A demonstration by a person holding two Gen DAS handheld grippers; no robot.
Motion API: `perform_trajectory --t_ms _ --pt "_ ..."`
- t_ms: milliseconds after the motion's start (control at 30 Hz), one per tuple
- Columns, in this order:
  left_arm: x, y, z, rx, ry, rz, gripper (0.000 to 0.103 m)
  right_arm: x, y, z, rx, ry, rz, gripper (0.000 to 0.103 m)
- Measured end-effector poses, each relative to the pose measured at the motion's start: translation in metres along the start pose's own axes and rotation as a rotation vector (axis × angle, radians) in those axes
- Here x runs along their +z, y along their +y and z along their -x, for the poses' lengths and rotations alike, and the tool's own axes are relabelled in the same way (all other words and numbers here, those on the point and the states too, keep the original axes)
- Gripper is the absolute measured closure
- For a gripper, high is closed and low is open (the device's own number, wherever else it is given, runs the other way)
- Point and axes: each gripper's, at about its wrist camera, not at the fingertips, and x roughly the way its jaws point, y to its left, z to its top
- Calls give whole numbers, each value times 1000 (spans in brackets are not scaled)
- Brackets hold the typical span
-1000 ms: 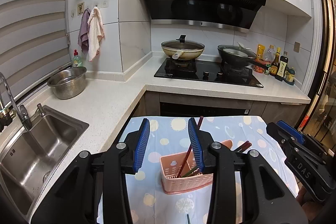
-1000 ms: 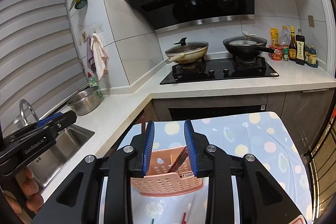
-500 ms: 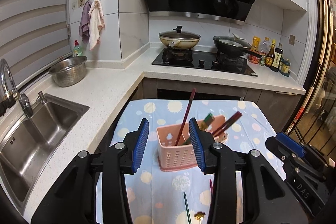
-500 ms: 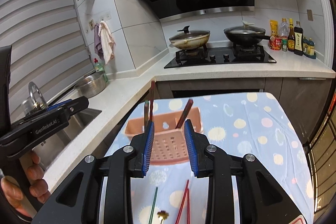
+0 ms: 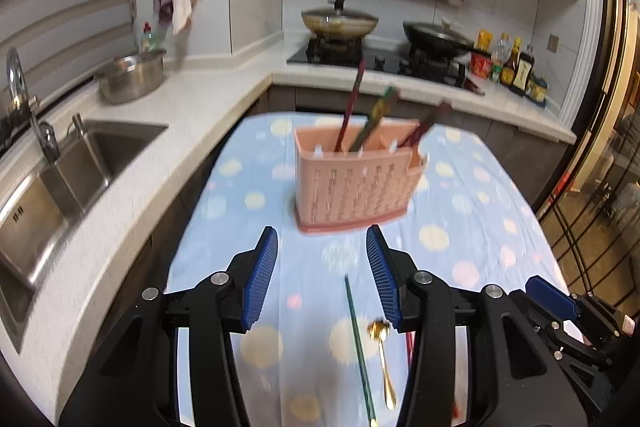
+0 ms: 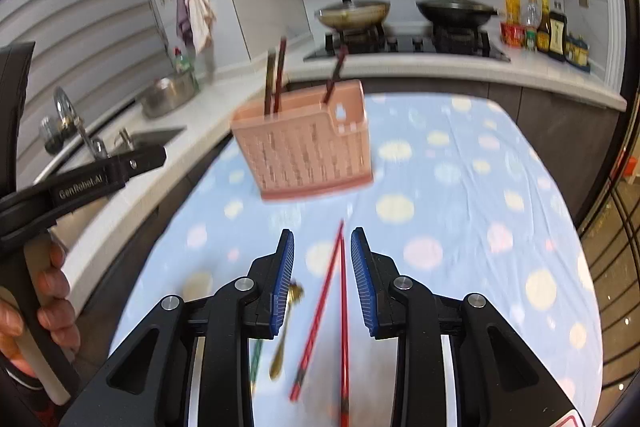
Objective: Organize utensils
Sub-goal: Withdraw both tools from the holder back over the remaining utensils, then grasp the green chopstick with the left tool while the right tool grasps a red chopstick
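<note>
**Both grippers lining up on loose utensils ahead of the caddy**

While the pink perforated plastic utensil caddy [image 5: 354, 183] stands upright on the far half of the surface [image 6: 500, 187] (blue cloth, pastel dots) with several dark chopsticks already in it, the loose pieces lie nearer.

- Left gripper [image 5: 322, 277]: jaws opening, nothing between the pads. Thin green chopstick [image 5: 358, 343] lies on the cloth under the gap; small gold metal spoon [image 5: 382, 359] just beside it, by the right-hand pad.
- Right gripper [image 6: 322, 269]: jaws parted, narrower than the left, empty. Pair of red chopsticks [image 6: 332, 307] runs lengthwise under the gap, tips toward the caddy, splayed at the near end.

My read on the pick:
- Right: come down with both red sticks inside the gap and pinch near mid-length so they don't pivot. The splay means one could slip out; grip where they run closest.
- Left: commit to one item. Centre on the green stick and keep the spoon outside the pads.
- Frames are blurred; height above the cloth unclear.
</note>
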Motion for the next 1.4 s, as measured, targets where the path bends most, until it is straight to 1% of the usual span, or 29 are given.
perform_trajectory --t_ms 200,300,433,600,800,1033,1400 --pt "-58 5 -14 11 124 -4 59 -61 -12 -8 -11 119 -62 73" --pt "-83 7 -21 23 181 -6 59 -84 -14 -10 -22 157 -68 73" --pt "-111 7 -26 17 241 1 59 -106 -13 -14 -32 190 -62 73" --pt "-139 3 -29 12 287 -12 59 -123 -12 -21 -42 220 -51 73" --pt "-153 -4 -29 -2 309 -24 59 -131 -12 -29 -43 245 -49 73" --pt "-158 -12 -32 -17 321 -41 59 -136 -11 -37 -47 262 -46 75" --pt "-163 -16 -39 -18 345 -57 59 -136 -13 -42 -52 269 -44 77"
